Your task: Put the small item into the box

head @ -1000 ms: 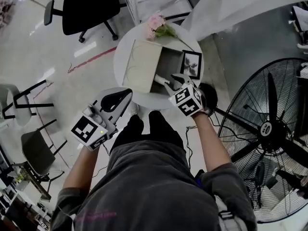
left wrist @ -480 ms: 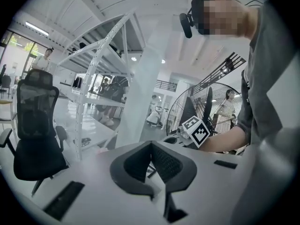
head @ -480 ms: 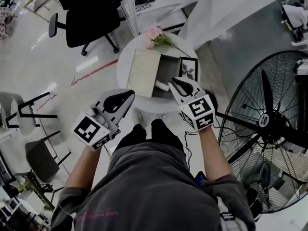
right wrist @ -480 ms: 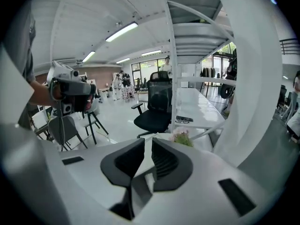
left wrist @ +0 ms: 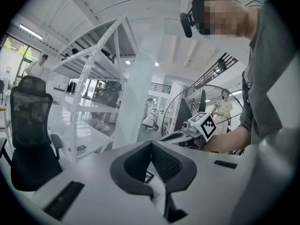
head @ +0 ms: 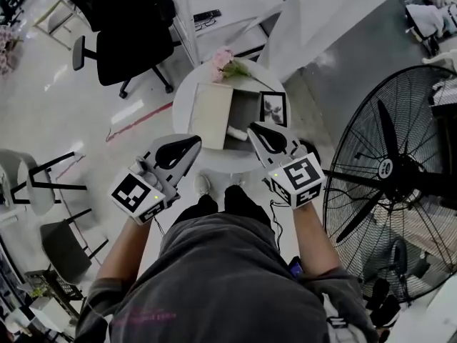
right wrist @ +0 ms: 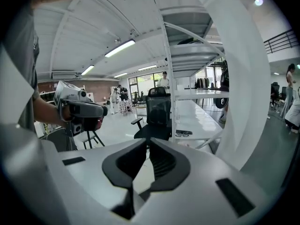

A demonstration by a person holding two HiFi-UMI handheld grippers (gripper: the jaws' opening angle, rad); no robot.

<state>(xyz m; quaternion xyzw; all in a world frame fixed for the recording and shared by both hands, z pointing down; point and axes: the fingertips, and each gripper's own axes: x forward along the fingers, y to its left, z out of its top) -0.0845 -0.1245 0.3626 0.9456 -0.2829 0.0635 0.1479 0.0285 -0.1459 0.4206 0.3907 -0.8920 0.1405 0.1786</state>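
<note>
An open box (head: 248,110) with a cream lid (head: 212,115) folded out to its left stands on a round white table (head: 187,91). A small white item (head: 238,131) lies at the box's near edge. My right gripper (head: 250,128) (right wrist: 145,142) hovers just this side of the box; its jaws are closing, the tips nearly meet, and nothing is between them. My left gripper (head: 196,141) (left wrist: 151,144) is held level off the table's near-left rim, shut and empty.
Pink flowers (head: 223,61) lie at the table's far edge and a black picture frame (head: 272,108) sits right of the box. A large floor fan (head: 389,170) stands at the right, a black office chair (head: 121,34) beyond the table, and folding chairs (head: 43,184) at the left.
My right gripper has drawn back from the box toward the person and its jaws have come together. The left gripper has stayed about where it was.
</note>
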